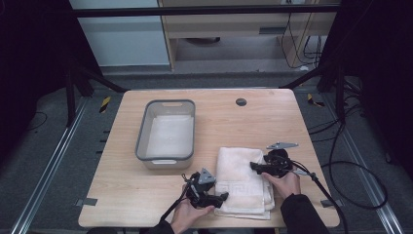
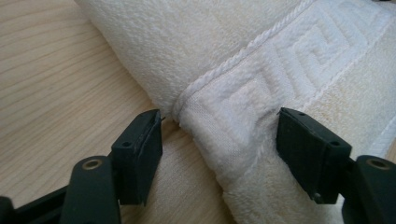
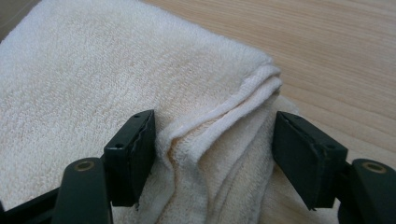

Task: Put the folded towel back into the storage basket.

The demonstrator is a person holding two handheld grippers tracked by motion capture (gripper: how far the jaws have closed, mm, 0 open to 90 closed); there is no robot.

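Folded cream towel (image 1: 242,183) lying on the wooden table (image 1: 141,190), at about five o'clock from the grey plastic tub (image 1: 167,133). Left gripper (image 1: 225,196) set against the towel's left edge near the patterned border, jaws apart and straddling the folded corner (image 2: 219,135), pads not pressing. Right gripper (image 1: 253,166) at the towel's right edge, roughly one o'clock from the left one, jaws apart around the bunched layered hem (image 3: 219,126), cloth between but unclamped. White cloth lying inside the tub.
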